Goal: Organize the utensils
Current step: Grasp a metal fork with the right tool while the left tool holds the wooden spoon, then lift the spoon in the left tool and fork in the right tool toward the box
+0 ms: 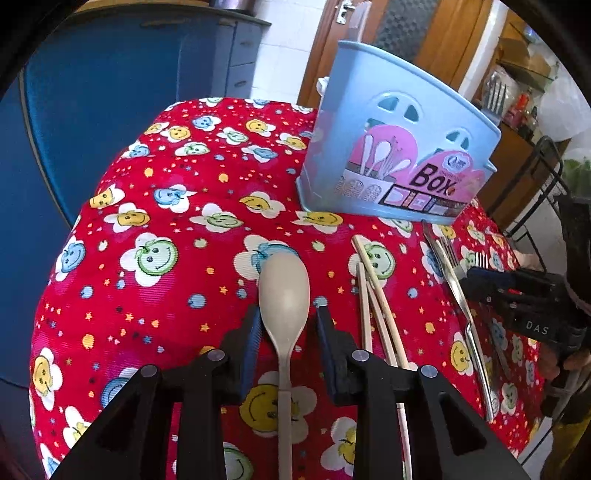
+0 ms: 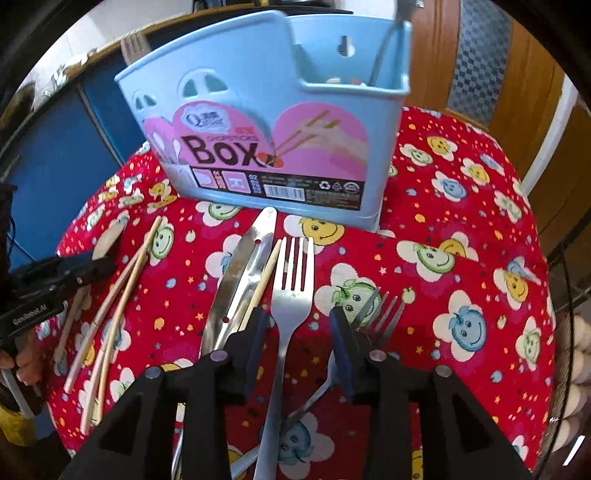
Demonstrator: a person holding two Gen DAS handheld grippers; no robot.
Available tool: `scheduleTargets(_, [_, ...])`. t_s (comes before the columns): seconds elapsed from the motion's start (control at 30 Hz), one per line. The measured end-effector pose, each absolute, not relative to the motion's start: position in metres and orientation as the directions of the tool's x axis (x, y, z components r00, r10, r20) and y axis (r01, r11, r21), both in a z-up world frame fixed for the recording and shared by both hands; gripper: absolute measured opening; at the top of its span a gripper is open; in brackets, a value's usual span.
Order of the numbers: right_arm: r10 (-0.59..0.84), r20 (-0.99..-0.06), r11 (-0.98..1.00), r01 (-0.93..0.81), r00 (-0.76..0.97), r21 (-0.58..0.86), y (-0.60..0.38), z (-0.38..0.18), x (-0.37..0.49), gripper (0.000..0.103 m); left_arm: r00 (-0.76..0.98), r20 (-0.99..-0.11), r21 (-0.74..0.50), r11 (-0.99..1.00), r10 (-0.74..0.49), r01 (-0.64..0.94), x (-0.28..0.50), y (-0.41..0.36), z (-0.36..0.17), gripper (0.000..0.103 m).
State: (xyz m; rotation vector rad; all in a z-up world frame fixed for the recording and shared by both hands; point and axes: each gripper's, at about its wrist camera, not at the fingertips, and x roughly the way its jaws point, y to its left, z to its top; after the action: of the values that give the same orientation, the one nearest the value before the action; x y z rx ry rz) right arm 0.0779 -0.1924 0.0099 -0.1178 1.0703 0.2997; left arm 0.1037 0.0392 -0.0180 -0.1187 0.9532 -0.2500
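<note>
In front of the pale-blue plastic utensil box (image 2: 266, 122), both tools straddle cutlery on the counter: left tool (image 1: 286, 314) around the beige spoon (image 1: 283, 291), right tool (image 2: 297, 325) around the steel fork (image 2: 291, 295), jaws seemingly not gripping. Next: close, lift, drop into box.

A: A home, and the kitchen or dining corner of it, I'd say. The tabletop (image 1: 155, 206) wears a red cloth printed with smiling apples, and a pale blue plastic chopsticks box (image 2: 280, 122) stands on it at upper centre.

B: Agreed. White wall tiles (image 1: 280, 48) at the top, a brown wooden door with a metal handle (image 1: 343, 14) beside them, and blue cabinet drawers (image 1: 243, 48) at upper left.

A: And a cluttered wooden shelf (image 1: 524, 66) at upper right.
</note>
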Motion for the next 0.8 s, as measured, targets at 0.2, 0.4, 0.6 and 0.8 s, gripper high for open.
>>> scheduleTargets(0.2, [0.157, -0.883, 0.953, -0.302, 0.442, 0.019, -0.184, 0.01, 0.083, 0.026, 0.559, -0.794, -0.171, 0.97, -0.239, 0.172, 0.103, 0.037, -0.017, 0.024])
scheduleTargets(0.4, [0.255, -0.85, 0.957, -0.247, 0.461, 0.153, -0.205, 0.016, 0.081, 0.026, 0.584, -0.758, -0.235, 0.957, -0.289, 0.168, 0.098, 0.042, -0.01, 0.024])
scheduleTargets(0.6, [0.348, -0.747, 0.936, -0.254, 0.567, 0.244, -0.218, 0.039, 0.053, 0.026, 0.631, -0.691, -0.301, 0.934, -0.351, 0.191, 0.089, 0.043, 0.005, 0.024])
scheduleTargets(0.8, [0.394, -0.63, 0.918, -0.251, 0.67, 0.306, -0.226, 0.057, 0.025, 0.026, 0.676, -0.622, -0.329, 0.915, -0.395, 0.232, 0.077, 0.039, 0.023, 0.024])
